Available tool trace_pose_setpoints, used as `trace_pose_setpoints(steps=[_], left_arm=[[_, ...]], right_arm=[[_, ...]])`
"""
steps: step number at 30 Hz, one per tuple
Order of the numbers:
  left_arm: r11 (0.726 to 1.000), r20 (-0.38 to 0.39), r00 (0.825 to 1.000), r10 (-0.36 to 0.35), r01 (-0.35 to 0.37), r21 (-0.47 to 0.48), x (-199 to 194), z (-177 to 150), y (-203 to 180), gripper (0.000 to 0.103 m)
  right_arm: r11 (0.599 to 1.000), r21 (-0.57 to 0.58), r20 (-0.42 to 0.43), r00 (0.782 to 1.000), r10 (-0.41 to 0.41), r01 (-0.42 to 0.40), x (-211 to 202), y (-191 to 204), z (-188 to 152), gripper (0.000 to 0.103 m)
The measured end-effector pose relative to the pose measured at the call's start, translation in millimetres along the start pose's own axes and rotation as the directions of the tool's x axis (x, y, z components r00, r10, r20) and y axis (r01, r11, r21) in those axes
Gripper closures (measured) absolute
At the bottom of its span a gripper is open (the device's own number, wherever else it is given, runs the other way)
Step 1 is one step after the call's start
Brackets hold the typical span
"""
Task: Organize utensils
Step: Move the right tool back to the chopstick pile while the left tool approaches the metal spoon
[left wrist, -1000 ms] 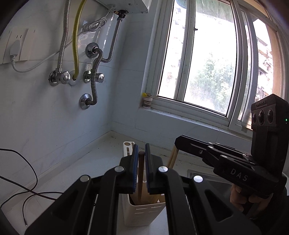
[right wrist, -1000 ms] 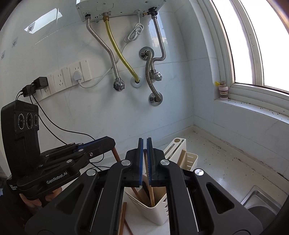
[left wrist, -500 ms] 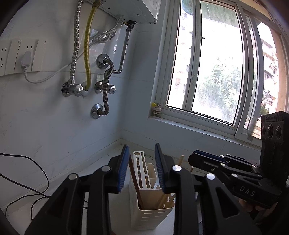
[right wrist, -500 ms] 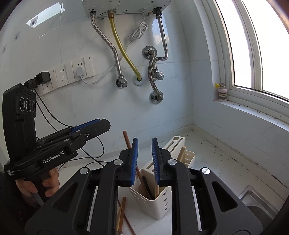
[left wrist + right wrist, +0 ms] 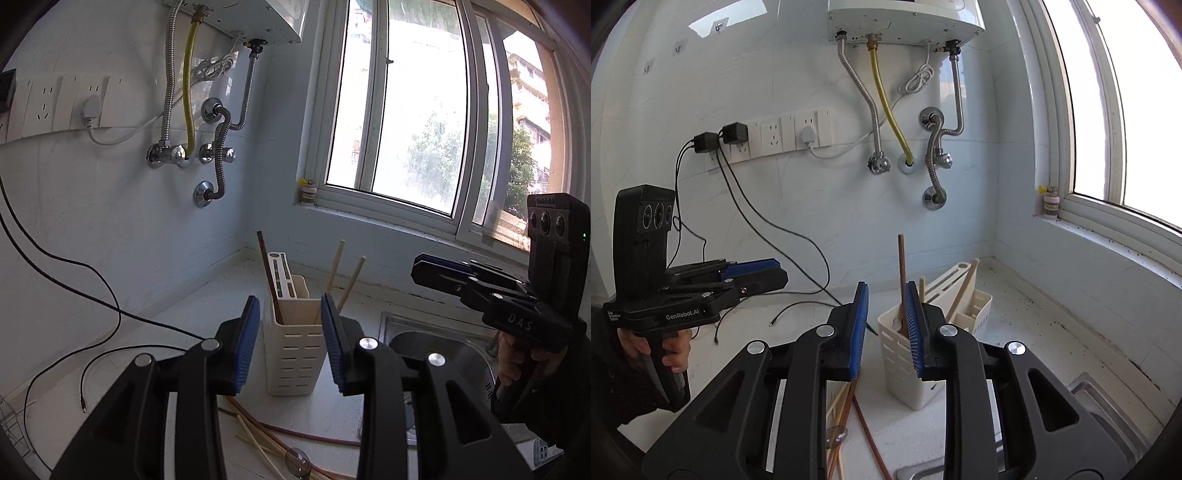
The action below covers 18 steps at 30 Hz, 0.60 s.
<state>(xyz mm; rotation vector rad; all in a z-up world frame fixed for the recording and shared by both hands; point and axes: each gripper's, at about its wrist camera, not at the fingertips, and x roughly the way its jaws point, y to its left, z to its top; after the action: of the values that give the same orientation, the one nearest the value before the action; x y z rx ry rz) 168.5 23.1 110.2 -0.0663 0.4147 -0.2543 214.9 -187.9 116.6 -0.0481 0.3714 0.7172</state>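
The left tool (image 5: 290, 339) was partly open and opening, nothing pinched between its blue pads, with the cream holder (image 5: 293, 354) standing on the tabletop (image 5: 155, 354) just beyond its tips. The right tool (image 5: 886, 332) was also opening and empty, the holder ahead and slightly right of it. A brown chopstick (image 5: 902, 273) and pale chopsticks (image 5: 334, 273) stood in the holder, and loose chopsticks (image 5: 258, 432) lay under both tools.

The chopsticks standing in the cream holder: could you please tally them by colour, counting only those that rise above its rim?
Dark brown chopstick: 1
Light wooden chopsticks: 2
Total standing in the cream holder: 3
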Motion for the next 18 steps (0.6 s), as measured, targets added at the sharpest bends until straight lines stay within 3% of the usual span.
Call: trace_pose_setpoints(steps=[9, 14, 18], left_arm=[[0.999, -0.157, 0.986, -0.049, 0.045, -0.028, -10.5, -82.2, -29.5, 0.069], [0.998, -0.266, 0.962, -0.063, 0.054, -0.039, -8.5, -125.7, -37.1, 0.065], [0.999, -0.320, 0.947, -0.031, 0.016, -0.050, -8.1, -150.4, -38.8, 0.063]], right_arm=[[0.999, -0.031, -0.246, 0.969, -0.018, 0.011, 18.8, -2.7, -95.3, 0.078], [1.000, -0.005, -0.371, 0.929, 0.007, -0.009, 35.8, -8.1, -134.6, 0.078], [0.999, 0.010, -0.441, 0.897, 0.035, -0.034, 47.4, -10.4, -158.3, 0.078]])
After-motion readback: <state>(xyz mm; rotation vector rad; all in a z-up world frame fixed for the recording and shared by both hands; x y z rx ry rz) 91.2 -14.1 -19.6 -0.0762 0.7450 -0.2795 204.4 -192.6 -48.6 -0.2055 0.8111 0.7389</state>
